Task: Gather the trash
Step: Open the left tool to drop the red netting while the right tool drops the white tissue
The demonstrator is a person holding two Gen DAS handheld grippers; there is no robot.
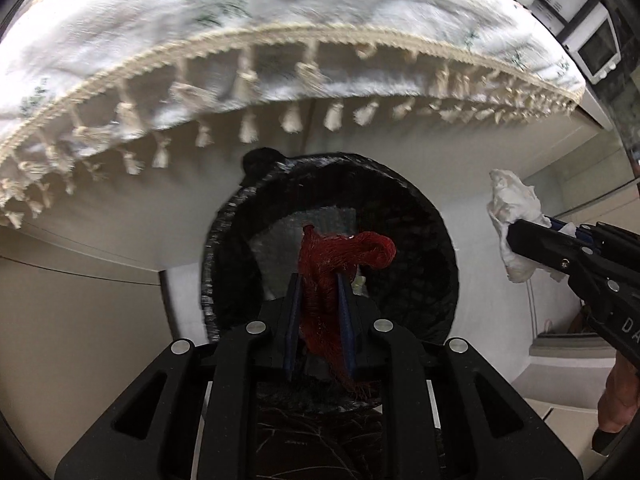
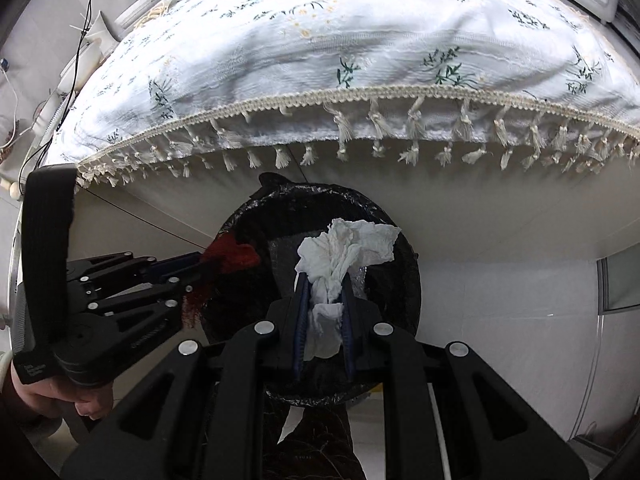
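The left wrist view showed a microwave [image 1: 599, 50] on a shelf at the far right. The right wrist view instead showed cables [image 2: 80, 36] trailing along the wall at the table's left end, and a hand [image 2: 60, 394] under the left gripper's handle.

A white floral cloth [image 2: 340, 40] with a tasselled fringe [image 2: 344, 128] covered the table, hanging over pale floor.

Below the table edge stood a round bin [image 1: 420, 216] with a black liner, something pale and shiny at its bottom. The left gripper [image 1: 319, 280] hung over its mouth, with red netting [image 1: 336, 256] between its jaws; I could not tell whether they still pinched it. The right gripper [image 2: 325, 280] was clamped on a crumpled white tissue [image 2: 344, 248] above the bin.
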